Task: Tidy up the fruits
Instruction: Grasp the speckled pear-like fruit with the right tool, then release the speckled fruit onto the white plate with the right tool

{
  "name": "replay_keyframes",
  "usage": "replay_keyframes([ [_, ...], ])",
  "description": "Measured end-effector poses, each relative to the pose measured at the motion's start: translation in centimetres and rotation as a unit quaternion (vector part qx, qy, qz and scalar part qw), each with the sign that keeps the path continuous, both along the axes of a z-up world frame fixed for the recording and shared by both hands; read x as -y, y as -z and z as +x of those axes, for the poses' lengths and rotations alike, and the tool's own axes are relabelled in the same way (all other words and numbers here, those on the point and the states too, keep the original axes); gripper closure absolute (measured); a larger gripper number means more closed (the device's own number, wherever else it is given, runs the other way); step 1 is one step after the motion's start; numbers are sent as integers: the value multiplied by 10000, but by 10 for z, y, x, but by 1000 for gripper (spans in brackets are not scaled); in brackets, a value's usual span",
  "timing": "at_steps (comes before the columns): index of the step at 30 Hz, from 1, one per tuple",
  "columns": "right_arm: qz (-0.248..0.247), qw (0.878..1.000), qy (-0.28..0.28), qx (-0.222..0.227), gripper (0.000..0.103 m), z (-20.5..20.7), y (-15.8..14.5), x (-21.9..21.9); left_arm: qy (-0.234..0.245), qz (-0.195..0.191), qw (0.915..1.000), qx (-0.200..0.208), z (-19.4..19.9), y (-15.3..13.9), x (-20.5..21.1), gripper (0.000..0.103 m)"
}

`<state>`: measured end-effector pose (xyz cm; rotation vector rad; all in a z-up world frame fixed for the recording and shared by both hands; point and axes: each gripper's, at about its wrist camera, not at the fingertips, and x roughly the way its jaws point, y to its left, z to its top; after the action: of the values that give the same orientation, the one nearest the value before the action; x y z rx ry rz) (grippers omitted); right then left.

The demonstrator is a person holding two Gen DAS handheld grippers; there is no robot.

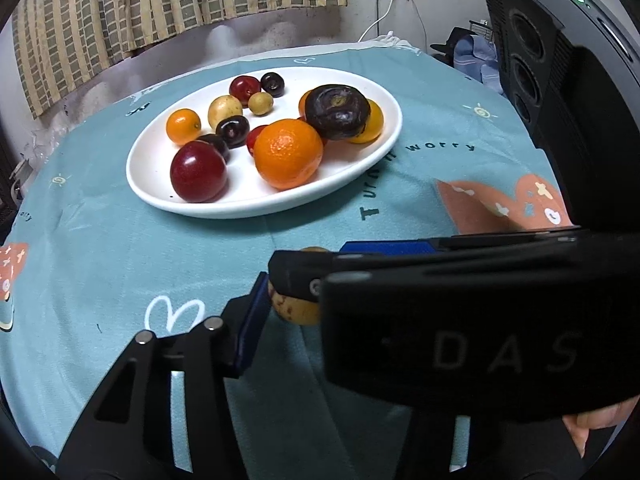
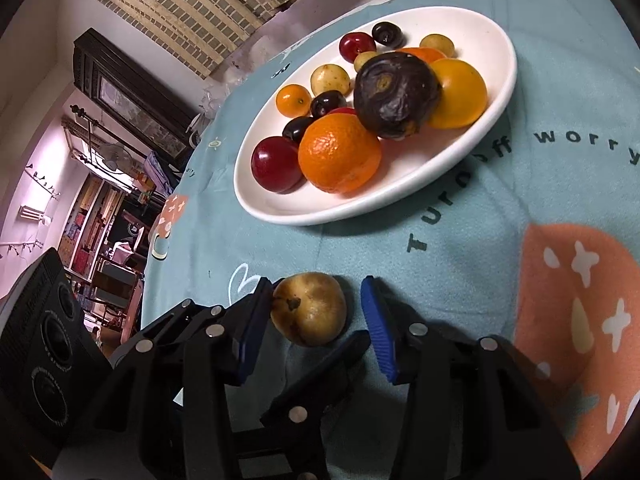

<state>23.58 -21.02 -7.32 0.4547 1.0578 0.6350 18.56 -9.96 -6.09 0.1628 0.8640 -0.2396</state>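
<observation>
The smooth, shiny white oval plate [image 2: 496,92] sits on a soft, matt teal cloth table cover [image 2: 460,272]. The big orange fruit [image 2: 340,154] has bumpy, shiny skin, and the round dark purple fruit [image 2: 394,94] looks dull and wrinkled. The small yellow-brown fruit [image 2: 310,308] has dull, spotty skin.

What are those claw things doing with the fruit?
A person is tidying fruit with two hand-held grippers. The right gripper is open around a small brownish fruit lying on the teal tablecloth, not squeezing it. The other fruits sit on the white plate.
</observation>
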Motion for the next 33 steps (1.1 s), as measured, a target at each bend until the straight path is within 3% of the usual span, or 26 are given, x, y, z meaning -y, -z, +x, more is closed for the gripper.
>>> replay_keyframes([
  [4,81,10000,11,26,58,-1,1,-1,-18,25,10000,73,-2,-2,0,60],
  [18,288,9995,34,154,59,-5,-8,3,48,128,9990,419,-14,-12,2,62],
  [24,520,9971,102,554,60,-7,-42,5,55,-315,9971,686,-16,-46,-8,62],
  [30,408,9964,204,718,60,44,-86,-2,189,-134,9952,949,35,-87,-8,62],
  [33,272,9970,268,667,60,84,-91,-8,172,-169,9958,882,75,-91,-12,62],
])
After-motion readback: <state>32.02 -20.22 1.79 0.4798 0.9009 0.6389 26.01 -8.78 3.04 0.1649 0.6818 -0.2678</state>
